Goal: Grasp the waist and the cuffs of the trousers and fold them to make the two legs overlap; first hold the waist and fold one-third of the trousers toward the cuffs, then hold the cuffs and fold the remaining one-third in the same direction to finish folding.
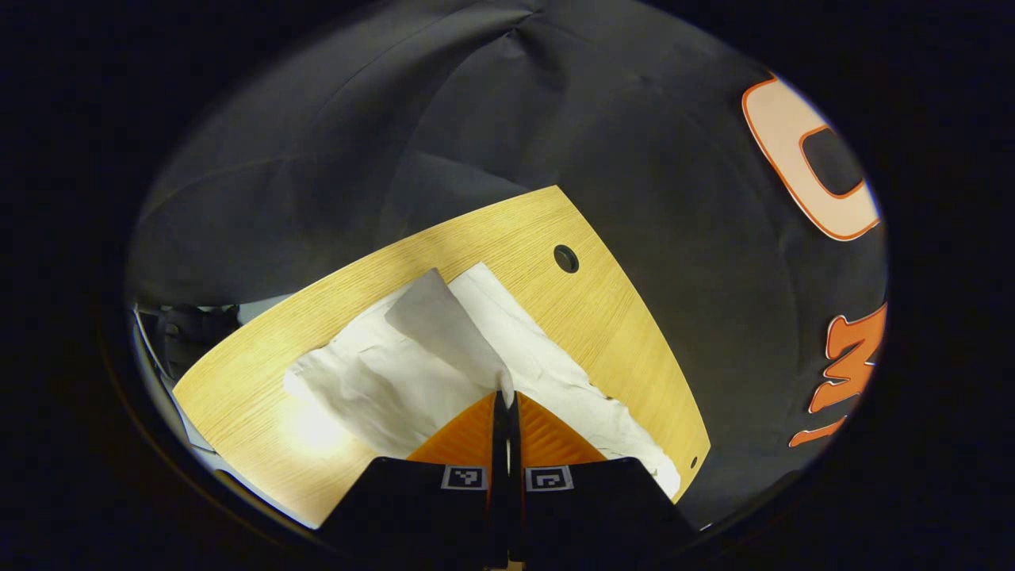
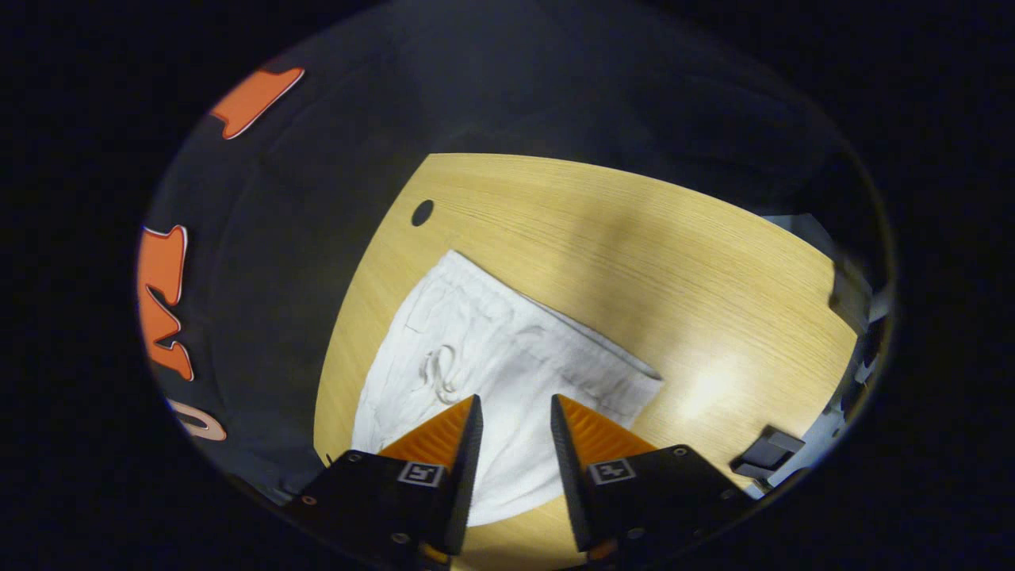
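While the left gripper view looks down on one desk (image 1: 262, 373) of pale wood grain with a rounded edge, one pair of white trousers (image 1: 381, 381) lies spread on it, the cloth creased and soft. One flap of the cloth rises off the desk in a pointed fold, and the left gripper (image 1: 507, 399) has its two fingers pressed together on the tip of that fold, lifting it above the rest of the trousers. Two holes show in the desk top: a round hole (image 1: 566, 258) beyond the trousers and a smaller one (image 1: 694, 461) near the desk's right edge. Each finger base carries one square marker, two in all. Black cloth hangs behind the desk. At the far left, past the desk edge, dark shapes sit too dim to make out. In the right gripper view the same trousers (image 2: 507, 349) lie flat on the desk (image 2: 634, 238), a rough rectangle with a ribbed band along its upper edge and a looped drawstring (image 2: 441, 369) on the cloth. The right gripper (image 2: 512, 412) hangs over the trousers with its two fingers apart, a clear gap between them and nothing held. One round hole (image 2: 423, 212) lies beyond the trousers' far corner. A dark bracket (image 2: 767, 452) sits at the desk's near right edge.
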Motion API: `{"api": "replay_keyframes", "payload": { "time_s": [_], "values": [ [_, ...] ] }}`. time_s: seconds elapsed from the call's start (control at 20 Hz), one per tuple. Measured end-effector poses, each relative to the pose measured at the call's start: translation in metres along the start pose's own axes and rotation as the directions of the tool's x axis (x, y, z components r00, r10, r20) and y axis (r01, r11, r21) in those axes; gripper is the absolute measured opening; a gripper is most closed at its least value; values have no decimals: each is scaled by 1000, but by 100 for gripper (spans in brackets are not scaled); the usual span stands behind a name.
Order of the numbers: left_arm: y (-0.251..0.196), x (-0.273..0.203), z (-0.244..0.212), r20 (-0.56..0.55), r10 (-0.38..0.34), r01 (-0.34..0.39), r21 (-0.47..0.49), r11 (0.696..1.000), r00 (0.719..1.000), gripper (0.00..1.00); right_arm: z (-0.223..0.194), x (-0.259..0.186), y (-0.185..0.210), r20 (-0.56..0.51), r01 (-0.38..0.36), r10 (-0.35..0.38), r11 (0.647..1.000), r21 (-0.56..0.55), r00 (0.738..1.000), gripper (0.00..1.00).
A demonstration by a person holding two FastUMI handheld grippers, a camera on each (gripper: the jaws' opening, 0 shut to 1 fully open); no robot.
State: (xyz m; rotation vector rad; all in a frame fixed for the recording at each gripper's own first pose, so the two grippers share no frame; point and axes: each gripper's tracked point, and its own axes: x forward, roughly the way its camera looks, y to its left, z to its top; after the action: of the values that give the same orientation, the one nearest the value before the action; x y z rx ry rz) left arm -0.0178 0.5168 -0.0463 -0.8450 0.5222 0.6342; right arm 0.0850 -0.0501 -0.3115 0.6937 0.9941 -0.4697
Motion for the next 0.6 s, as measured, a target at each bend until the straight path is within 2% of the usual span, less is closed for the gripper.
{"api": "replay_keyframes", "payload": {
  "time_s": [0.05, 0.1, 0.2, 0.45, 0.55, 0.6],
  "values": [
    [1, 1, -2, -4, 0, 0, 0, 1000, 1000, 4, -6, 0, -16, -10, 29, -29, 999, 18, 1000, 60],
    [1, 1, -3, -8, -1, 1, -1, 1000, 1000, 4, -13, 2, -28, -25, 53, -52, 998, 41, 998, 78],
    [2, 2, -5, -11, -2, 1, -4, 1000, 1000, 4, -28, 9, -37, -56, 79, -75, 994, 72, 996, 96],
    [6, -1, -14, -26, -4, 4, -5, 1000, 1000, 4, -48, 31, -33, -111, 129, -122, 990, 62, 986, 95],
    [10, -2, -18, -30, -6, 6, -6, 1000, 1000, 4, -55, 37, -30, -129, 162, -154, 985, 57, 980, 86],
    [13, -3, -20, -34, -7, 7, -10, 1000, 999, 5, -53, 39, -29, -123, 173, -164, 983, 62, 979, 78]
  ]
}}
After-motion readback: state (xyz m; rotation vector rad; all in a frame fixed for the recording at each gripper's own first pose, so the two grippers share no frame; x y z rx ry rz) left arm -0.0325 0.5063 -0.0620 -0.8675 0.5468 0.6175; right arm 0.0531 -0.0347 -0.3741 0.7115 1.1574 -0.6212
